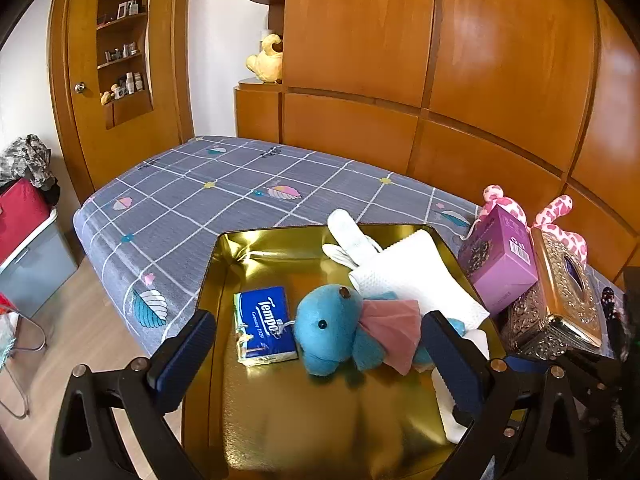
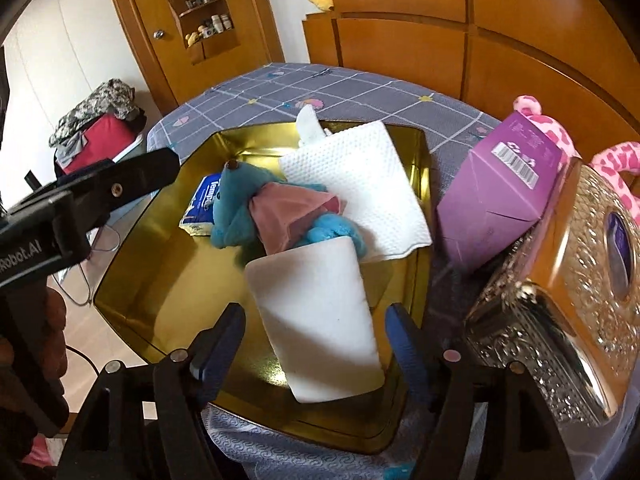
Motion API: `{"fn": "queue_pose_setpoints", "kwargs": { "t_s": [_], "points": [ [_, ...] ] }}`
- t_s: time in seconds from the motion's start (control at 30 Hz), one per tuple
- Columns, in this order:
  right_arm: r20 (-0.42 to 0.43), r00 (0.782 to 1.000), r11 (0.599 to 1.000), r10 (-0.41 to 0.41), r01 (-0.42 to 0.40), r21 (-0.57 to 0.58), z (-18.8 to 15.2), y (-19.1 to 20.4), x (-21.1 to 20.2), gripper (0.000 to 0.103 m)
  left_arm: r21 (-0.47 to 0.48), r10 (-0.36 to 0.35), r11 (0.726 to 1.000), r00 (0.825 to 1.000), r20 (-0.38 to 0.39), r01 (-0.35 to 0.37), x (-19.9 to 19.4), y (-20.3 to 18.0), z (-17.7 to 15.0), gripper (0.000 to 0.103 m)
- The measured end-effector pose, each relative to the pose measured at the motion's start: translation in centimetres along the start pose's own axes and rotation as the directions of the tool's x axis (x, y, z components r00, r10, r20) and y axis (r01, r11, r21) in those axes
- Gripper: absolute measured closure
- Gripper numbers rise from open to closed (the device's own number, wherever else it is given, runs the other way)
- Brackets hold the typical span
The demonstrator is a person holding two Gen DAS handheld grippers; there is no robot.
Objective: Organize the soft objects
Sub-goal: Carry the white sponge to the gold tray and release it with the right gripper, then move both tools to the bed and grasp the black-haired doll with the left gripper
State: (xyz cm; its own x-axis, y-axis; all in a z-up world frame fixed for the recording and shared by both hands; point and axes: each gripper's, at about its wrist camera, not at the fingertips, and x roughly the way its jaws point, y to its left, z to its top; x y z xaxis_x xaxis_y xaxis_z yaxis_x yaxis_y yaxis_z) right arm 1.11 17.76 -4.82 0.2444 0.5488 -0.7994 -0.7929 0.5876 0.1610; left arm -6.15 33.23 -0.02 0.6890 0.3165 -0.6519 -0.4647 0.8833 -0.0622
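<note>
A gold tray (image 2: 132, 276) sits on the bed (image 1: 224, 184), on its grey checked sheet. Inside it a blue plush toy (image 1: 332, 328) with a pink cloth wrap lies beside a blue Tempo tissue pack (image 1: 264, 324). A white paper towel (image 2: 360, 184) is spread behind the toy, and a white glove (image 1: 352, 240) pokes out over the tray's far rim.

The right tongs (image 2: 316, 344) stand wide over the near part of the tray, with a white foam pad (image 2: 316, 320) lying between the fingers; the pads do not press on it. The pad's far edge rests against the plush toy.

The left tongs (image 1: 320, 352) hover wide apart over the toy, holding nothing.

Just right of the tray a purple carton (image 2: 500, 188) leans on an ornate metal tissue box (image 2: 568, 320), with a pink spotted plush (image 1: 556, 216) behind them.
</note>
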Motion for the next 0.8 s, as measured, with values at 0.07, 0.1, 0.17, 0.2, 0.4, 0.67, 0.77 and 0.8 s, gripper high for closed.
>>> {"fn": "queue_pose_setpoints", "kwargs": {
  "t_s": [0.07,0.1,0.17,0.2,0.4,0.67,0.77,0.8],
  "points": [
    [0.005,1.0,1.0,-0.002,0.002,0.008,-0.2,-0.3,-0.4,0.029,0.005,-0.005,1.0,1.0,-0.001,0.005,-0.1,-0.2,-0.1,0.0],
    [0.009,1.0,1.0,-0.005,0.005,0.009,-0.3,-0.3,-0.7,0.029,0.008,-0.008,1.0,1.0,0.0,0.008,-0.1,-0.3,-0.1,0.0],
    [0.019,1.0,1.0,-0.016,0.016,0.012,-0.5,-0.4,-1.2,0.029,0.012,-0.013,1.0,1.0,0.001,0.013,-0.2,-0.6,-0.1,0.0],
    [0.027,0.999,1.0,-0.023,0.023,0.013,-0.6,-0.4,-1.5,0.029,0.014,-0.016,1.0,1.0,0.003,0.016,-0.3,-0.7,-0.1,0.0],
    [0.091,0.993,0.996,-0.082,0.077,0.049,-1.3,-1.2,-3.9,0.029,0.033,-0.032,0.999,0.999,0.007,0.032,-0.6,-1.5,-0.3,0.0],
    [0.19,0.964,0.977,-0.184,0.158,0.146,-1.9,-3.8,-7.9,0.029,0.078,-0.061,0.995,0.998,0.011,0.06,-1.1,-2.9,-0.7,0.0],
    [0.213,0.953,0.966,-0.216,0.176,0.19,-2.1,-5.3,-9.3,0.03,0.106,-0.08,0.991,0.997,0.012,0.078,-1.3,-3.7,-1.1,0.0],
    [0.221,0.948,0.961,-0.23,0.184,0.208,-2.3,-5.9,-9.9,0.03,0.115,-0.085,0.99,0.996,0.011,0.083,-1.3,-4.0,-1.1,0.0]
  ]
}}
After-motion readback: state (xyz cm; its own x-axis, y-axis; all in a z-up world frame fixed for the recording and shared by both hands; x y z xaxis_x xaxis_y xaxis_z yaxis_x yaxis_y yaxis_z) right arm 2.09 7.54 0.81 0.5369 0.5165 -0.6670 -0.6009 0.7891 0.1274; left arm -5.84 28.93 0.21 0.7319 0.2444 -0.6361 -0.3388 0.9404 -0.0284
